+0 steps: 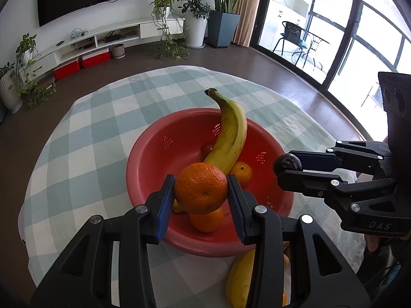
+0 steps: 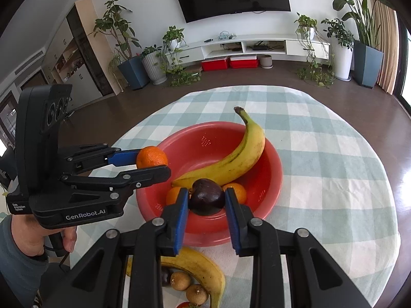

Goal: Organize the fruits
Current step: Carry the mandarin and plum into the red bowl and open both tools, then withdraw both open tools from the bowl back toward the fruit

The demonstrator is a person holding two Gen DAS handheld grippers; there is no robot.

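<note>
A red perforated bowl (image 1: pixel 154 159) (image 2: pixel 272 179) sits on the checked tablecloth. It holds a banana (image 1: pixel 231 133) (image 2: pixel 241 154), two small oranges (image 1: pixel 241 173) (image 2: pixel 237 192) and a red fruit (image 1: pixel 206 148). My left gripper (image 1: pixel 201 191) (image 2: pixel 154 163) is shut on an orange (image 1: pixel 201 187) (image 2: pixel 151 157) above the bowl's near rim. My right gripper (image 2: pixel 206 200) (image 1: pixel 287 165) is shut on a dark purple plum (image 2: pixel 206 196) (image 1: pixel 287 163) over the bowl's edge.
A second banana (image 2: pixel 200 267) (image 1: pixel 240 279), two brown longans (image 2: pixel 188 286) and a dark fruit (image 2: pixel 166 276) lie on the cloth (image 1: pixel 84 138) near me, partly hidden by the grippers. Dark floor surrounds the round table.
</note>
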